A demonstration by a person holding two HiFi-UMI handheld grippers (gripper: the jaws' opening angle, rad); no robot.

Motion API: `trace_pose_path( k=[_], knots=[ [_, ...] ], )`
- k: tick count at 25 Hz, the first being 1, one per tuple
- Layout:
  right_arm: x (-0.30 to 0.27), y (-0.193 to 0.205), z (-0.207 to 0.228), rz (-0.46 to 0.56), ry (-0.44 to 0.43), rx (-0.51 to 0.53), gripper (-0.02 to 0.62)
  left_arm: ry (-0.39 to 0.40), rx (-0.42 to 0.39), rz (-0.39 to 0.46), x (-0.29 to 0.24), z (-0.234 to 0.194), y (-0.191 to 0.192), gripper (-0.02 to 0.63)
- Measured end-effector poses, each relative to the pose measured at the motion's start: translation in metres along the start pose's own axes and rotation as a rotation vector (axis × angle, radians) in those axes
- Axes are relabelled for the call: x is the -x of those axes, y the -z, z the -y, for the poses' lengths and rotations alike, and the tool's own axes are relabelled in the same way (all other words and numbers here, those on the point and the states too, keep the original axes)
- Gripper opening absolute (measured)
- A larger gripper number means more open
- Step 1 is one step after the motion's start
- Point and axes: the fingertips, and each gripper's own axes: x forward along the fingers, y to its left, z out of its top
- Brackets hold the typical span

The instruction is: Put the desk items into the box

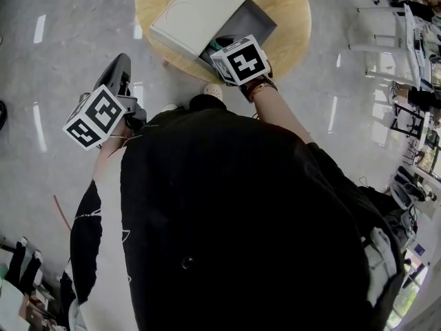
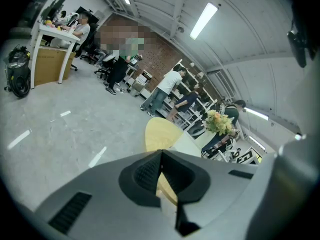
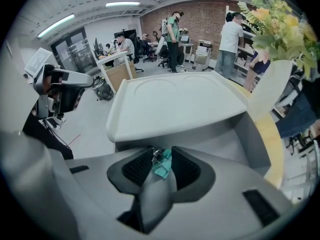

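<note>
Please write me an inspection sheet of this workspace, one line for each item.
Surface: round wooden table, carrying the box.
Job's things: grey rectangular box, white flat lid lying half across it; small teal item at its opening.
Clutter: white vase of flowers beside the box.
Grippers: right hand-held gripper open, teal item between its jaws; left hand-held gripper shut, empty, over floor.
Cables: thin red line on floor, perhaps a cable.
Surroundings: busy office, several people.
</note>
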Motion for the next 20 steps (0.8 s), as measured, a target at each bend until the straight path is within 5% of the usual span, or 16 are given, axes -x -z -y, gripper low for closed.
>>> trace_pose_path(
  k=[20],
  knots=[
    [0.031,0.036,0.005,0.051,0.077,-0.124,0.114,0.106,-0.066,-0.036,0.001,0.027,0.011,0.011]
  ],
)
